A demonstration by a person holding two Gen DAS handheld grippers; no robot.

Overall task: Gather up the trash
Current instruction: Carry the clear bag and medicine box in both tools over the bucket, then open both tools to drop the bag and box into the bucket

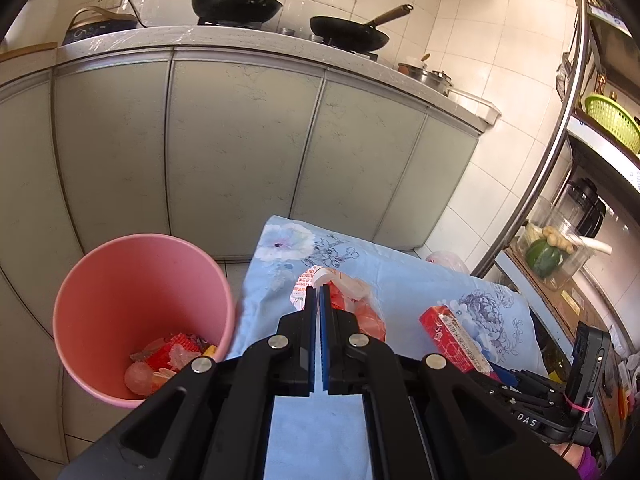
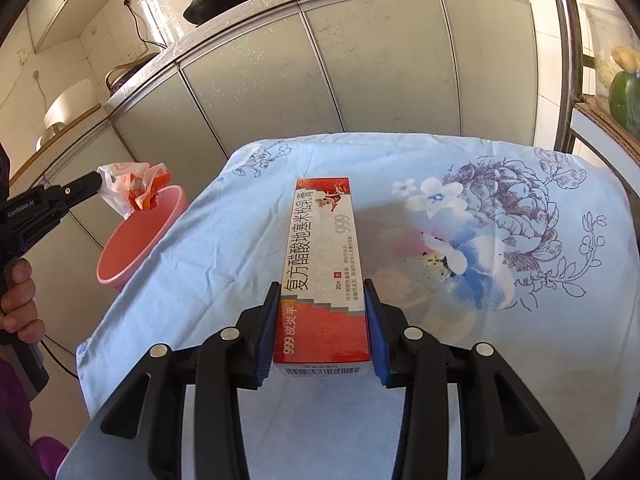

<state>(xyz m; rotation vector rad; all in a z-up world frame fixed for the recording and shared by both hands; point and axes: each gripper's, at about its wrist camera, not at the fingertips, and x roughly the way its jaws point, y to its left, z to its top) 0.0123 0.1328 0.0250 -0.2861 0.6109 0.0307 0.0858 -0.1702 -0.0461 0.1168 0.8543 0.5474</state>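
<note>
My left gripper is shut on a crumpled orange and white plastic wrapper. In the right wrist view that left gripper holds the wrapper in the air over the rim of the pink bin. The bin stands on the floor left of the table and has several bits of trash at its bottom. My right gripper is shut on the near end of a long red and white medicine box, whose far end points away over the cloth. The box also shows right of my left fingers.
The table wears a light blue floral cloth. Grey cabinet doors under a counter with two woks close off the far side. A metal rack with vegetables and a green basket stands at right. A hand grips the left tool's handle.
</note>
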